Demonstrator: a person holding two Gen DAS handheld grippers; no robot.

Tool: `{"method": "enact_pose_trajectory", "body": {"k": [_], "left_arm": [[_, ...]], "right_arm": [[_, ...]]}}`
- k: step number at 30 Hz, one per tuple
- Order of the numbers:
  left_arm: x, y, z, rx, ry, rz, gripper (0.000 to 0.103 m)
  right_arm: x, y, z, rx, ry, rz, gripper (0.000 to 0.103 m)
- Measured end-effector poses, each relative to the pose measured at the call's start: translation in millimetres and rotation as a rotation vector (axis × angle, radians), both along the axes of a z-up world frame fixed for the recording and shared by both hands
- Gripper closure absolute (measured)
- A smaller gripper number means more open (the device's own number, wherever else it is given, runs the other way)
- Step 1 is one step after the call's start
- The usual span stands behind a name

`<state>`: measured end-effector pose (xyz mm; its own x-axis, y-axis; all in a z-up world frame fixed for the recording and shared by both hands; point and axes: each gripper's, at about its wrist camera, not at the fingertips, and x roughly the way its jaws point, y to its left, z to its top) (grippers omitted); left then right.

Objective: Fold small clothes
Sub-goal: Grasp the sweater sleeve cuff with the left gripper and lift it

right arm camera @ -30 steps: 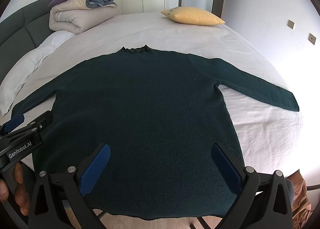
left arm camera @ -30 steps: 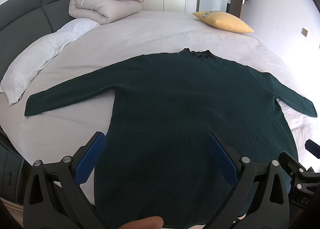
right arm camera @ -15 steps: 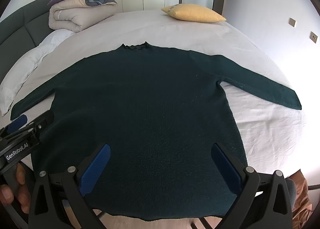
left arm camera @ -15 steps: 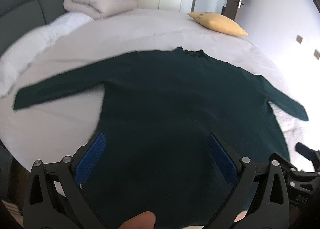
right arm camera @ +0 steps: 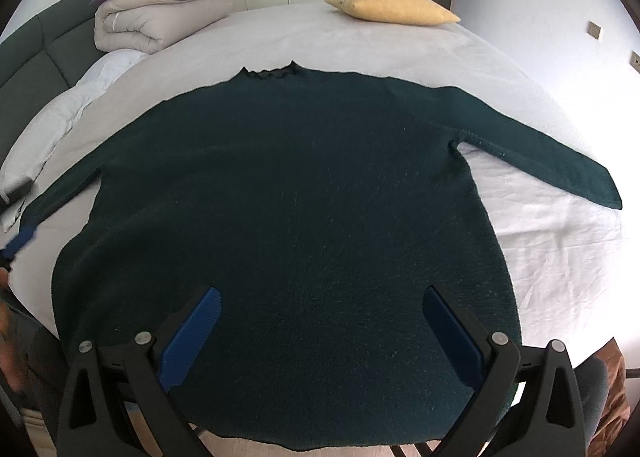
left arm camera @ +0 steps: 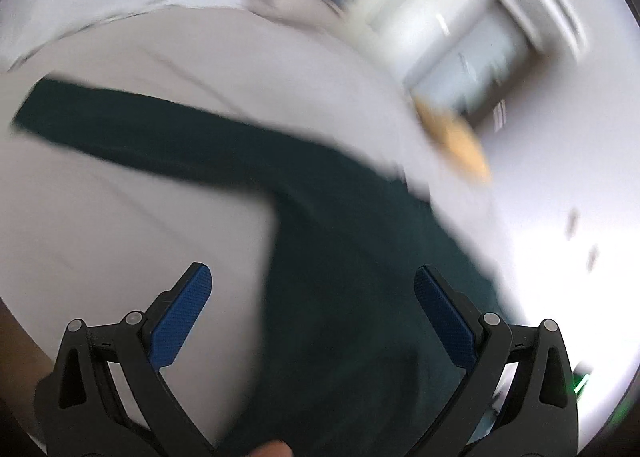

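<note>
We see a dark green knitted long-sleeved sweater spread flat on the white bed sheet, sleeves out left and right, hem nearest. Our right gripper and left gripper gape wide, holding nothing.

Blurred tilted view, left tongs spread wide (nothing between them), dark green sweater on pale bed

Black skeletal tongs with ribbed blue pads, silver pivot screws and triangular cutouts in each arm.
</note>
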<state>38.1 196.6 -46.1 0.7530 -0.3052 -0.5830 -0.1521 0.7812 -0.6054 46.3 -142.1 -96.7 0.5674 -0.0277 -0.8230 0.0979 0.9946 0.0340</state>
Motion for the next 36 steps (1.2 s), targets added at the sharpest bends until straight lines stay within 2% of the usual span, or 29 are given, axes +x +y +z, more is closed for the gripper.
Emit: {"method": "enact_pose_trajectory", "body": {"k": [3, 6, 8, 10, 15, 18, 23, 26, 28, 32, 34, 36], "left_arm": [[4, 86, -14, -0.21, -0.019, 0.178, 0.0], [2, 154, -29, -0.358, -0.069, 0.337, 0.0], [-1, 191, -46, -0.446, -0.067, 0.452, 0.001], [2, 218, -65, -0.558, -0.06, 0.515, 0.001], [10, 240, -109, -0.705, -0.035, 0.568, 0.006], [12, 248, -129, -0.708, -0.054, 0.58, 0.016], [35, 253, -149, -0.706, -0.066, 0.586, 0.021], [49, 260, -152, -0.741, -0.063, 0.621, 0.04], [51, 267, -154, -0.732, -0.046, 0.62, 0.064], [63, 264, -144, -0.625, 0.013, 0.592, 0.081], [73, 251, -126, -0.53, 0.025, 0.539, 0.091], [90, 225, -97, -0.392, 0.02, 0.441, 0.094]], "right_arm": [[3, -5, -3, 0.003, 0.014, -0.011, 0.0], [8, -7, -6, 0.008, 0.028, -0.014, 0.0], [13, -7, -8, 0.003, 0.039, -0.01, 0.0], [16, -4, -13, -0.003, 0.053, -0.002, 0.0], [23, 6, -24, -0.027, 0.09, 0.018, 0.0], [28, 11, -28, -0.041, 0.105, 0.025, 0.0], [30, 16, -32, -0.052, 0.118, 0.028, 0.0], [34, 19, -34, -0.056, 0.121, 0.031, 0.0], [33, 19, -34, -0.059, 0.121, 0.032, 0.0], [34, 16, -34, -0.039, 0.112, 0.027, 0.0], [31, 13, -34, -0.015, 0.105, 0.027, 0.0], [32, 9, -32, 0.011, 0.094, 0.029, 0.0]]}}
